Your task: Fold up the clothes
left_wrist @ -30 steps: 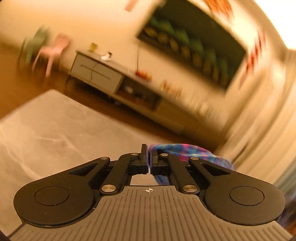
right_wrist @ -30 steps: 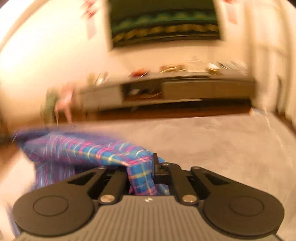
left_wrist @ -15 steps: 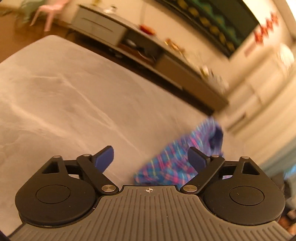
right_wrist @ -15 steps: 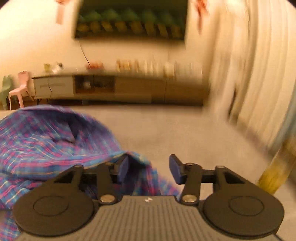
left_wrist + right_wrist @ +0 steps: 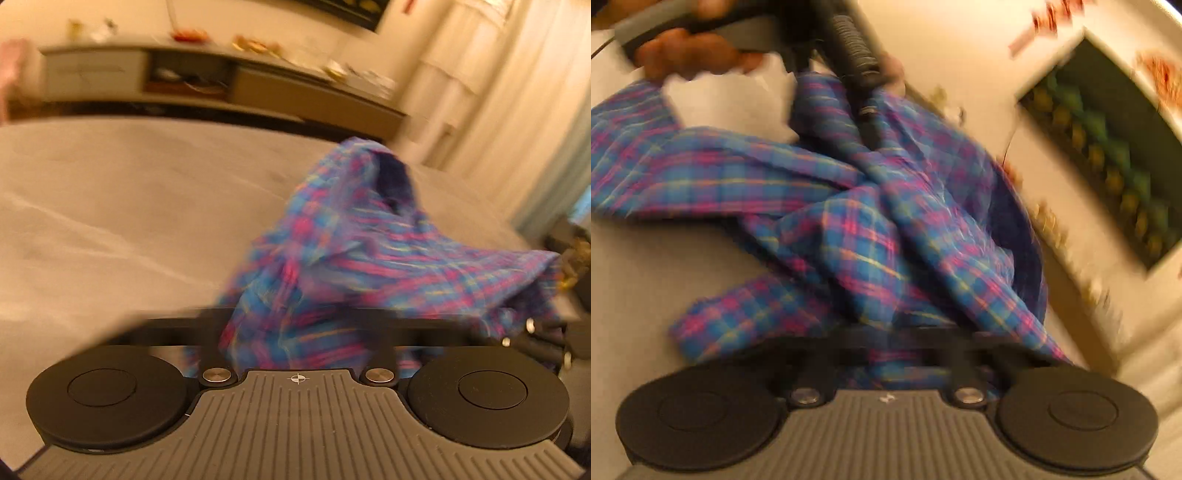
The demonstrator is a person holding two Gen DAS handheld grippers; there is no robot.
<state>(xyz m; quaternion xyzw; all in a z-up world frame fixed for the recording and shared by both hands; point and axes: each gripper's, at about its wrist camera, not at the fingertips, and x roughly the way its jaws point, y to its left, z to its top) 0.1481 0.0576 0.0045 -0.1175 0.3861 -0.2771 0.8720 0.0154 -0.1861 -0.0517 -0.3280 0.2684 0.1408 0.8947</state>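
Observation:
A blue, pink and yellow plaid shirt (image 5: 354, 251) lies crumpled on a grey marble-look table (image 5: 110, 206). In the left wrist view the cloth bunches up right in front of my left gripper (image 5: 295, 332) and covers its fingers; motion blur hides the jaws. In the right wrist view the same shirt (image 5: 849, 229) drapes over my right gripper (image 5: 886, 350), whose fingers are also hidden and blurred. The left gripper's handle and the person's hand (image 5: 687, 51) show at the top of the right wrist view, above the shirt.
A long low TV cabinet (image 5: 221, 85) with small items on top stands beyond the table. Pale curtains (image 5: 498, 92) hang at the right. A dark framed picture (image 5: 1108, 166) hangs on the wall.
Both grippers let go and opened half a second ago. Now both have moved into the shirt, which covers their fingers. The views are swinging fast.

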